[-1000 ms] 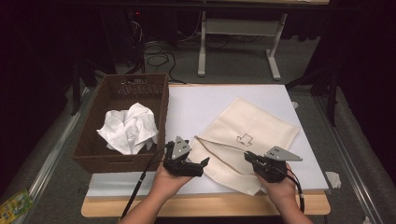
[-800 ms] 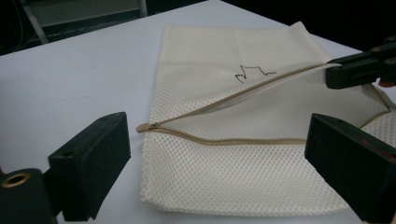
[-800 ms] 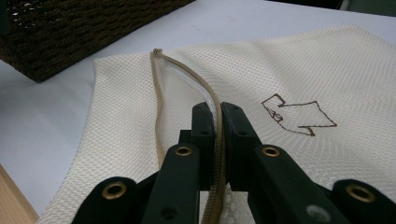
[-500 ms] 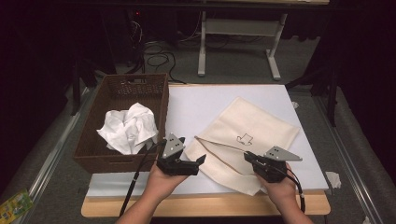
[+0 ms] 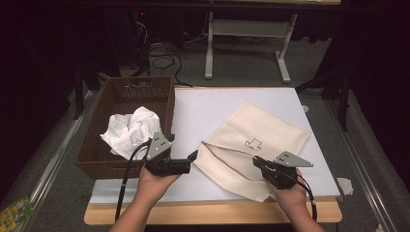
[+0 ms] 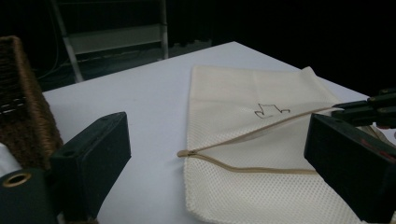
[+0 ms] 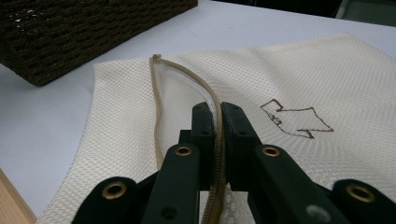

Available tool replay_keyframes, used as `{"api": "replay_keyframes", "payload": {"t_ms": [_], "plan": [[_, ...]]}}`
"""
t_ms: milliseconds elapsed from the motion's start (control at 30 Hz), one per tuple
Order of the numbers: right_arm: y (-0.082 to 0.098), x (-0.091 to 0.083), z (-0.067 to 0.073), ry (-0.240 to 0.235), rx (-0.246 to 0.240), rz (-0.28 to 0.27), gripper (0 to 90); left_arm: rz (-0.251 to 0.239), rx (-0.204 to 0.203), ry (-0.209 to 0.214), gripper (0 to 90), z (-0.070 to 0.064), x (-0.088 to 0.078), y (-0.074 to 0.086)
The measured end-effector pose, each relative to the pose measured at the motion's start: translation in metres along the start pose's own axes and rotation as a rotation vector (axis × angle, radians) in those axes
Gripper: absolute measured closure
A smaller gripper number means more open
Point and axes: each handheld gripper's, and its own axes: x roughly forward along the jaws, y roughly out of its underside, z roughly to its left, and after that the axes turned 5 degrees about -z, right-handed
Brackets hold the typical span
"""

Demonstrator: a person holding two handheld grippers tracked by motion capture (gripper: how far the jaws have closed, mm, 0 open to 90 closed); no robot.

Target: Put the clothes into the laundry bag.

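a white rectangular table top (image 5: 208, 111) on a pale wooden board carries everything, with grey carpet and a metal desk frame in the dark behind it. at its left edge stands a dark brown woven wicker basket (image 5: 121, 92), rectangular and deep, with a crumpled white cloth (image 5: 129, 130) lying inside it. to the right of the basket, well apart from it, a cream mesh laundry bag (image 5: 261, 135) lies flat on the white surface, turned at an angle, its near corner reaching the front edge of the table. a small dark arrow-like outline (image 5: 253, 143) is drawn on the mesh. a tan zipper (image 6: 243, 140) runs across the bag and stands partly undone, its two sides parting into a narrow wedge that meets at a closed end (image 6: 183, 153) on the bag's left side.

the right gripper (image 7: 218, 116) rests low on the near right part of the bag, its two black jaws drawn tight together on one tan edge of the zipper, which passes up between them. the left gripper (image 5: 193, 157) hovers between basket and bag, just beside the bag's left edge, pointing toward it; its jaws stand wide apart with nothing between them, and the open zipper wedge lies ahead of them in the left gripper view.
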Motion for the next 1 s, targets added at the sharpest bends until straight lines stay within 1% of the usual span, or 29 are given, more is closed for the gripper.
{"api": "replay_keyframes", "payload": {"t_ms": [100, 133, 200, 233, 267, 300, 467, 533, 700, 733, 767, 800, 833, 867, 900, 933, 1000], "plan": [[0.0, 0.001, -0.002, -0.001, 0.012, 0.0, 85.1, -0.02, -0.011, -0.03, 7.5, 0.008, -0.008, -0.003], [0.001, 0.001, -0.002, -0.002, 0.015, 0.0, 85.1, -0.031, -0.019, -0.046, 7.5, 0.013, -0.014, -0.005], [0.001, 0.001, -0.003, -0.003, 0.014, 0.003, 85.2, -0.044, -0.025, -0.065, 7.5, 0.02, -0.02, -0.008], [0.001, 0.0, -0.003, -0.004, 0.006, 0.002, 85.1, -0.052, -0.026, -0.077, 7.5, 0.023, -0.022, -0.009], [0.001, -0.001, -0.002, -0.004, 0.005, 0.004, 85.1, -0.068, -0.03, -0.108, 7.7, 0.032, -0.028, -0.01], [0.001, -0.001, -0.002, -0.004, 0.005, 0.004, 85.1, -0.068, -0.03, -0.108, 8.2, 0.032, -0.028, -0.01], [0.001, -0.002, -0.002, -0.008, 0.002, 0.0, 85.1, -0.084, -0.057, -0.189, 8.5, 0.058, -0.045, -0.011], [0.001, -0.002, -0.003, -0.006, 0.004, 0.002, 85.1, -0.085, -0.054, -0.221, 10.0, 0.068, -0.051, -0.01], [0.001, -0.002, -0.002, -0.011, -0.001, 0.001, 85.0, -0.082, -0.072, -0.272, 10.2, 0.085, -0.062, -0.008], [0.001, -0.002, -0.002, -0.01, 0.001, 0.001, 85.0, -0.084, -0.072, -0.288, 10.2, 0.089, -0.064, -0.007], [0.001, -0.002, -0.002, -0.01, 0.001, 0.001, 85.0, -0.083, -0.072, -0.295, 10.2, 0.091, -0.066, -0.007], [0.001, -0.002, -0.002, -0.011, -0.003, 0.002, 85.0, -0.093, -0.093, -0.308, 10.2, 0.096, -0.069, -0.006], [0.001, -0.002, -0.002, -0.011, -0.003, 0.002, 85.0, -0.093, -0.093, -0.308, 10.2, 0.096, -0.069, -0.006], [0.001, -0.002, -0.002, -0.011, -0.004, 0.002, 85.0, -0.097, -0.119, -0.312, 10.2, 0.099, -0.071, -0.006], [0.001, -0.002, -0.002, -0.01, 0.0, 0.003, 85.0, -0.107, -0.132, -0.316, 10.4, 0.102, -0.072, -0.005], [0.001, -0.001, -0.002, -0.009, 0.0, 0.005, 85.0, -0.119, -0.137, -0.316, 11.5, 0.105, -0.073, -0.003], [0.001, -0.001, -0.002, -0.01, -0.002, 0.007, 84.9, -0.125, -0.139, -0.313, 12.2, 0.106, -0.073, -0.002]]}}
